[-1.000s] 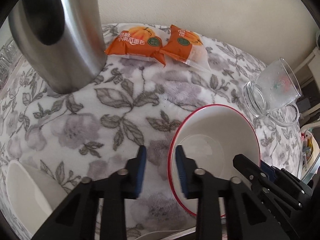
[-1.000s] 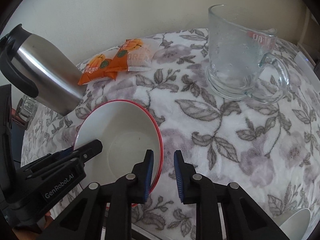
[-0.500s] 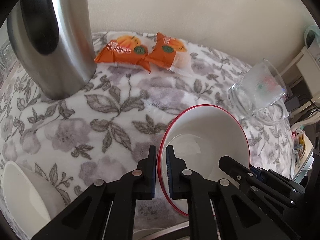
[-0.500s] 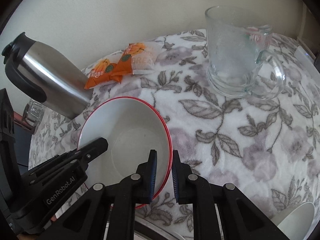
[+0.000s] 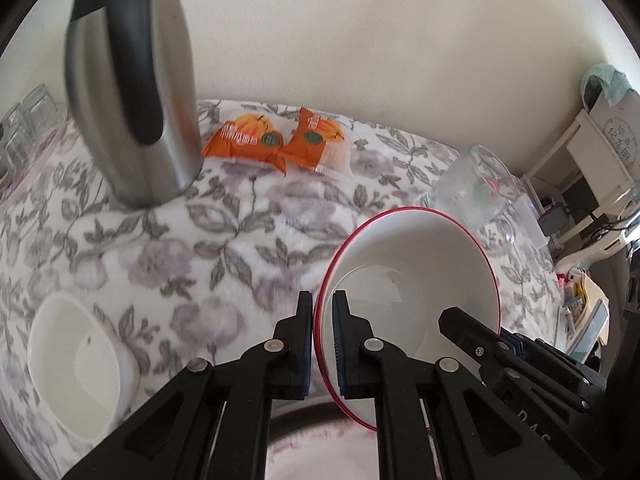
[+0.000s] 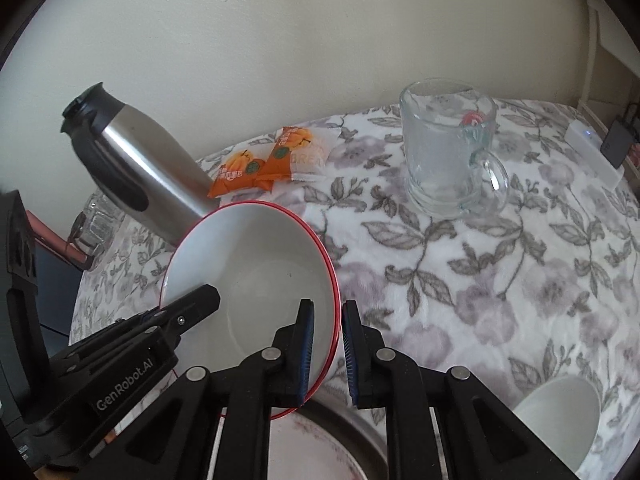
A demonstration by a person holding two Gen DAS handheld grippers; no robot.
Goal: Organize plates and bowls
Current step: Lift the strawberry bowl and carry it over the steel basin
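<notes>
The left claw (image 5: pixel 323 334) is clamped on the near-left rim of the red-rimmed bowl (image 5: pixel 412 276), one pad inside the wall and one outside. The right claw (image 6: pixel 327 346) pinches the opposite side of the same rim, so the bowl hangs between them, tilted and apparently clear of the flowered tabletop (image 5: pixel 240 240).

The step in hand looks like a two-handed carry of the bowl. To do it well, both claws should travel together at the same height and spacing; if they drift apart or twist, the thin rim could slip from the pads.

A plate (image 6: pixel 320 448) lies just below the bowl at the near edge, a likely spot for stacking. A small white bowl (image 5: pixel 76 364) sits to the left. Farther off stand a steel flask (image 5: pixel 132 80), two orange snack packets (image 5: pixel 276 140) and a glass mug (image 6: pixel 448 152), none in the way of a short move.
</notes>
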